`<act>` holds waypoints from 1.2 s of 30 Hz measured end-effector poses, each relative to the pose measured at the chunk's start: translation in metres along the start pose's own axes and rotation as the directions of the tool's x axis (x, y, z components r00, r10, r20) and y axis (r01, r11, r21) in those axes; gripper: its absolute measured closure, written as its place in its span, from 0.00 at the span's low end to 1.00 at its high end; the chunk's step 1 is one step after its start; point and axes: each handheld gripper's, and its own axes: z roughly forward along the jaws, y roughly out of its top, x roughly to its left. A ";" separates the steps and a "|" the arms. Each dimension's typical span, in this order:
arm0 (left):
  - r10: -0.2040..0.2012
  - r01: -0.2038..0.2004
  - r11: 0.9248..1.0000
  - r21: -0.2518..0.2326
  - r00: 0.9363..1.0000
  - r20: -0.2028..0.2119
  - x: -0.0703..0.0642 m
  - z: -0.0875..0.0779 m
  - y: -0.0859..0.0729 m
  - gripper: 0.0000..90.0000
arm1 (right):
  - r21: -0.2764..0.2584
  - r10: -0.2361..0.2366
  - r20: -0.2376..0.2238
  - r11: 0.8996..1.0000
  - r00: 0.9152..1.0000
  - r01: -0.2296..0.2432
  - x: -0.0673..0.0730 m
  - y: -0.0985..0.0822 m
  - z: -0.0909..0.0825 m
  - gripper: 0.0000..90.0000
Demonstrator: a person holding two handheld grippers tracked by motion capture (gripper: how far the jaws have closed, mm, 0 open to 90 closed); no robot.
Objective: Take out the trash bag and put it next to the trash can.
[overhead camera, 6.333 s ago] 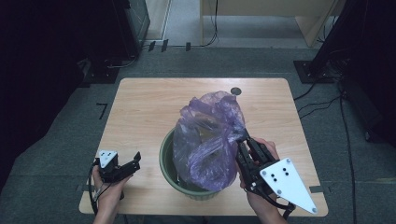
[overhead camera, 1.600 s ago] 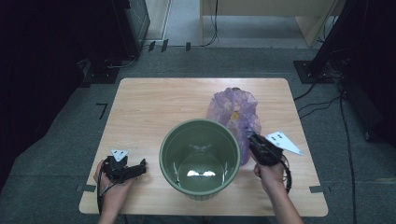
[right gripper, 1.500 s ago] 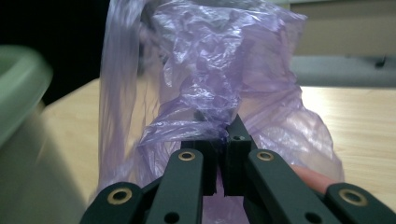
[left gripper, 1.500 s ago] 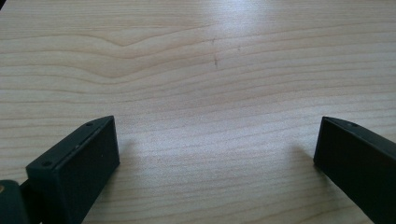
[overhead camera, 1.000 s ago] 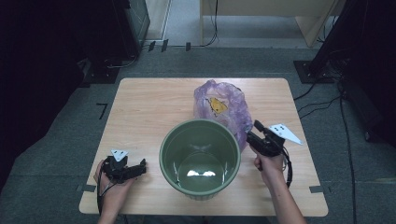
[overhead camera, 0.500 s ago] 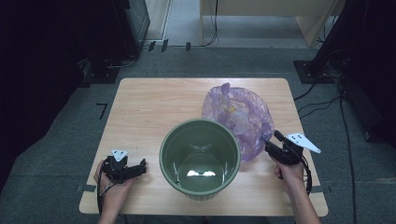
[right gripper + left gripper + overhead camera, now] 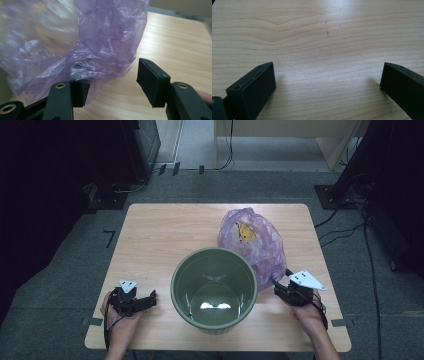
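In the lower middle of the high view we saw a green bucket (image 7: 214,290) standing upright on the wooden table (image 7: 165,235); nothing lay in it, and its bare bottom caught a patch of reflected light. Just behind it, toward the upper right, a purple plastic bag (image 7: 252,242) lay slumped on the table, touching the bucket's far right rim. Through its thin film we made out something yellow near the top; the rest of its contents we could not tell.

The right gripper (image 7: 280,287) sat at the lower right, just beside the bag's near edge. In the right gripper view its jaws were apart, and they had just been closing somewhat; the bag (image 7: 100,45) bulged over the left jaw and hung into the gap, yet the right jaw stood clear of the film, so nothing was pinched. The left gripper (image 7: 147,298) rested at the lower left, well apart from the bucket, its jaws spread wide over bare wood in the left gripper view.

Compared with half a second before, the bag had settled lower and flatter, and the right gripper had come in closer to the bucket and lower. Some seconds earlier the bag had sat in the bucket; now it lay outside. The left hand had kept its place.
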 end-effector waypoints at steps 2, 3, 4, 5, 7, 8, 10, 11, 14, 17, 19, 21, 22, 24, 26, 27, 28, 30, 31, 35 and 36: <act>0.001 -0.001 1.000 0.001 1.000 0.000 0.000 0.000 0.000 0.00 | 0.008 0.046 -0.036 0.999 0.998 -0.046 -0.006 -0.003 -0.001 0.49; 0.000 0.000 1.000 0.000 1.000 0.000 0.000 0.000 0.000 0.00 | 0.024 0.055 -0.012 0.998 0.998 -0.055 -0.010 -0.006 -0.001 0.49; 0.000 0.000 1.000 0.000 1.000 0.000 0.000 0.000 0.000 0.00 | 0.048 0.050 0.029 0.998 0.998 -0.052 -0.012 -0.008 0.000 0.49; 0.000 0.000 1.000 0.000 1.000 0.000 0.000 0.000 0.000 0.00 | 0.064 0.051 0.024 0.997 0.998 -0.053 -0.015 -0.011 0.000 0.49; 0.001 -0.001 1.000 0.001 1.000 0.000 0.000 0.000 0.000 0.00 | 0.102 0.069 -0.084 0.993 0.994 -0.061 -0.017 -0.017 -0.001 0.47; 0.001 -0.001 1.000 0.000 1.000 0.001 0.000 0.000 0.000 0.00 | 0.108 0.046 -0.086 0.993 0.995 -0.037 -0.016 -0.019 -0.002 0.47; 0.001 -0.001 1.000 0.001 1.000 0.000 0.000 0.000 0.000 0.00 | 0.113 0.002 0.018 0.994 1.000 -0.004 -0.014 -0.022 -0.005 0.47; 0.000 0.000 1.000 0.000 1.000 0.000 0.000 0.000 0.000 0.00 | 0.106 0.032 -0.010 0.994 0.999 -0.031 -0.017 -0.021 -0.007 0.49; 0.000 0.000 1.000 0.000 1.000 0.000 0.000 0.000 0.000 0.00 | 0.089 0.032 -0.141 0.996 0.989 -0.019 -0.015 -0.020 -0.017 0.48; 0.001 -0.001 1.000 0.001 1.000 0.000 0.000 0.000 0.000 0.00 | 0.091 -0.005 -0.047 0.996 0.999 0.009 -0.013 -0.022 -0.022 0.50; 0.000 0.000 1.000 0.000 1.000 0.000 0.000 0.000 0.000 0.00 | 0.066 0.083 -0.240 0.995 0.967 -0.069 -0.017 -0.021 -0.031 0.50; 0.001 -0.001 1.000 0.001 1.000 0.000 0.000 0.000 0.000 0.00 | 0.058 0.019 -0.192 0.998 0.981 -0.008 -0.011 -0.021 -0.036 0.50; 0.001 -0.001 1.000 0.001 1.000 0.000 0.000 0.000 0.000 0.00 | 0.062 -0.013 -0.142 0.998 0.990 0.022 -0.009 -0.021 -0.037 0.50; 0.000 0.000 1.000 0.000 1.000 0.000 0.000 0.000 0.000 0.00 | 0.032 0.018 -0.259 0.999 0.966 -0.010 -0.010 -0.024 -0.043 0.49; 0.000 0.000 1.000 0.000 1.000 0.000 0.000 0.000 0.000 0.00 | 0.048 -0.016 -0.237 0.998 0.971 0.028 -0.008 -0.027 -0.045 0.48; 0.000 0.000 1.000 0.000 1.000 0.000 0.000 0.000 0.000 0.00 | 0.067 -0.036 -0.207 0.996 0.978 0.051 -0.007 -0.030 -0.044 0.47; 0.000 0.000 1.000 0.000 1.000 0.000 0.000 0.000 0.000 0.00 | 0.078 -0.043 -0.202 0.995 0.978 0.059 -0.008 -0.033 -0.045 0.47; 0.000 0.000 1.000 0.000 1.000 0.000 0.000 0.000 0.000 0.00 | 0.092 -0.056 -0.199 0.993 0.978 0.076 -0.010 -0.039 -0.046 0.46; 0.001 -0.001 1.000 0.001 1.000 0.000 0.000 0.000 0.000 0.00 | 0.102 -0.069 -0.185 0.991 0.980 0.089 -0.011 -0.042 -0.047 0.46; 0.000 0.000 1.000 0.000 1.000 0.000 0.000 0.000 0.000 0.00 | 0.118 -0.041 -0.172 0.991 0.984 0.062 -0.020 -0.053 -0.053 0.45; 0.001 -0.001 1.000 0.001 1.000 0.000 0.000 0.000 0.000 0.00 | 0.120 -0.035 -0.166 0.991 0.985 0.056 -0.023 -0.056 -0.055 0.45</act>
